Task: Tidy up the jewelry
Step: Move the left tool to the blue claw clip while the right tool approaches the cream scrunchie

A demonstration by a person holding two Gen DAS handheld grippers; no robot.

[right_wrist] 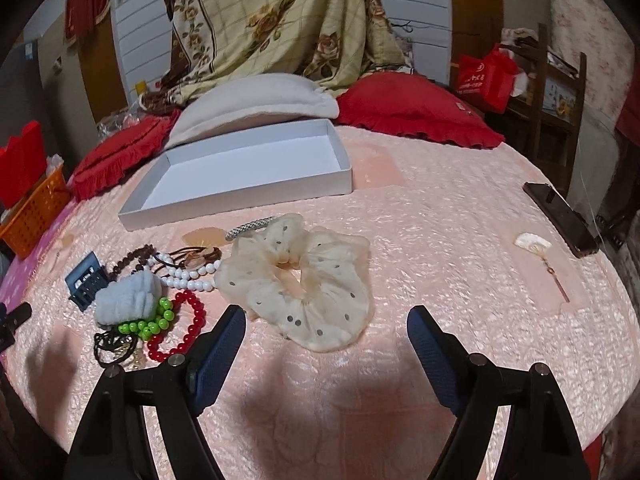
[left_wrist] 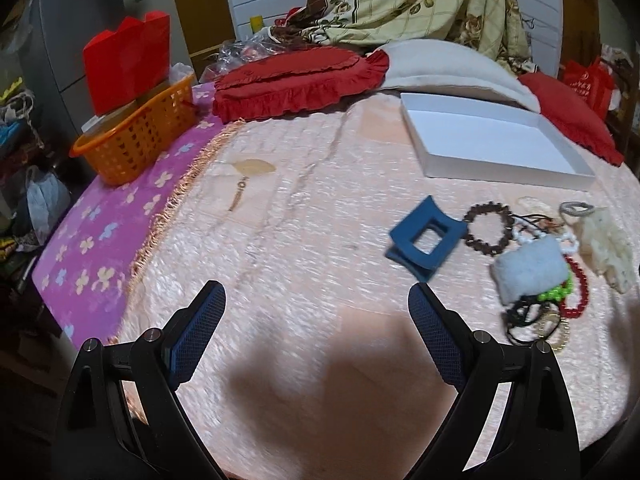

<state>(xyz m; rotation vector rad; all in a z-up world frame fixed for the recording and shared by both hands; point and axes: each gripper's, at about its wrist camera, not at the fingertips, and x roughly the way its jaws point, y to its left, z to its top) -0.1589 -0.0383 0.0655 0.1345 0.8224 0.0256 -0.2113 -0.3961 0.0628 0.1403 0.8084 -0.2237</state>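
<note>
A pile of jewelry lies on the pink bedspread: a blue hair claw, a brown bead bracelet, white pearls, a red bead bracelet, green beads, a pale blue scrunchie and a cream dotted scrunchie. An empty white box lies behind them. My left gripper is open, left of and nearer than the claw. My right gripper is open, just in front of the cream scrunchie.
An orange basket with a red bag stands at the far left. Red cushions and a white pillow lie behind the box. A dark phone and a small fan pendant lie at right.
</note>
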